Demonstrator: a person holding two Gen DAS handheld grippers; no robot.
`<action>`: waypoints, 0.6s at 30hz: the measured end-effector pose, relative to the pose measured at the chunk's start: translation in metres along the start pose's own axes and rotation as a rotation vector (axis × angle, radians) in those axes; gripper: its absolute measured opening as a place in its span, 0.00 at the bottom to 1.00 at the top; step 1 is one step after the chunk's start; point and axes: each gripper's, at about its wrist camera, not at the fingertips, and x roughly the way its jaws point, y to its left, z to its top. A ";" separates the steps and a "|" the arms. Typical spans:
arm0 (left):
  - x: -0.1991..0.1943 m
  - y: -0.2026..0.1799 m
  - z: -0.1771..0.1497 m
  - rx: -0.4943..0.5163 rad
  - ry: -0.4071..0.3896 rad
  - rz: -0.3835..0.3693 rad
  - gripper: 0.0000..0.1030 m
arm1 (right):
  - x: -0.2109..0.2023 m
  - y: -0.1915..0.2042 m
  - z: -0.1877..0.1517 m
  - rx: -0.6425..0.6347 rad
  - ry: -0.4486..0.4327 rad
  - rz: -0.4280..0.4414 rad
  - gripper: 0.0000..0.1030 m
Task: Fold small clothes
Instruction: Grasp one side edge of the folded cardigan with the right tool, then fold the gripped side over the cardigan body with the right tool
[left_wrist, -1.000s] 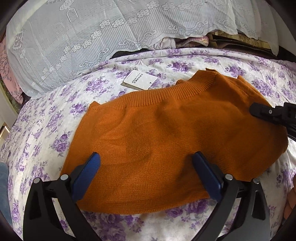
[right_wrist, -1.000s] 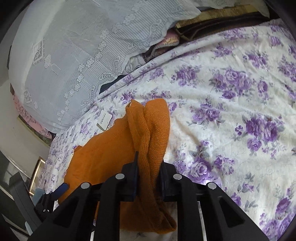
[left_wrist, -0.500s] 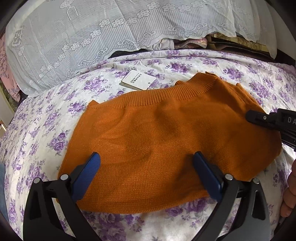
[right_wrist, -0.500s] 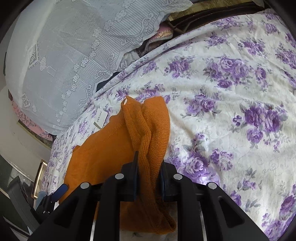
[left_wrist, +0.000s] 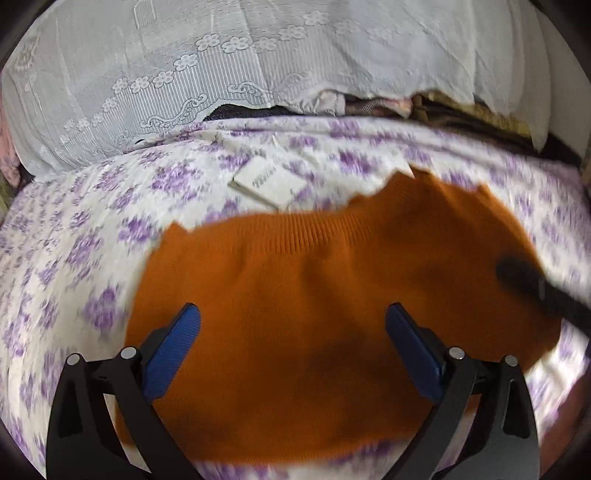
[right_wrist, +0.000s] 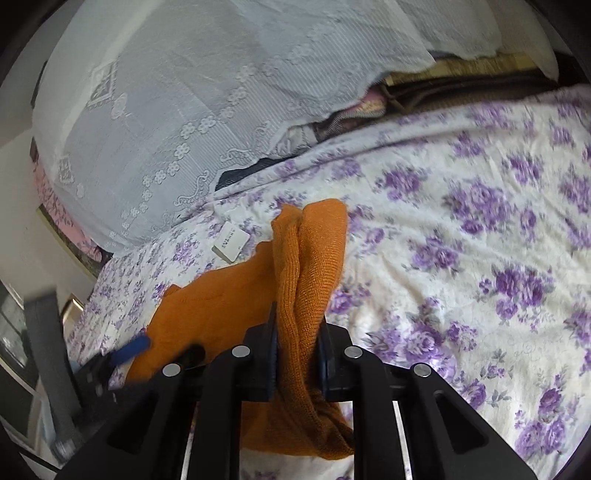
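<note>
An orange knit sweater (left_wrist: 314, 295) lies spread on the purple-flowered bedsheet (left_wrist: 74, 258). My left gripper (left_wrist: 291, 332) is open, its blue pads wide apart just above the sweater's near part. My right gripper (right_wrist: 297, 332) is shut on a bunched fold of the sweater (right_wrist: 306, 266) at its right side and lifts it off the sheet. In the left wrist view the right gripper shows as a blurred black bar (left_wrist: 539, 291) over the sweater's right edge. The left gripper's blue tip shows in the right wrist view (right_wrist: 129, 349).
A white paper tag (left_wrist: 269, 181) lies on the sheet just beyond the sweater's collar; it also shows in the right wrist view (right_wrist: 231, 242). A white lace cover (left_wrist: 221, 74) over piled bedding rises along the bed's far side. Bare sheet (right_wrist: 480, 258) stretches to the right.
The left gripper has moved nearer and lower over the sweater, staying open. The right gripper still clamps the fold and has shifted slightly toward the sweater's middle. Both views are motion-blurred now.
</note>
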 end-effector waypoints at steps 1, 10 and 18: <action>0.004 0.005 0.009 -0.014 0.012 -0.014 0.95 | -0.002 0.008 -0.001 -0.031 -0.005 -0.008 0.16; 0.034 -0.007 0.042 0.068 0.099 -0.064 0.95 | -0.009 0.049 -0.006 -0.156 -0.004 -0.010 0.15; 0.049 0.018 0.043 0.022 0.131 -0.002 0.94 | -0.006 0.082 -0.011 -0.221 0.014 -0.005 0.15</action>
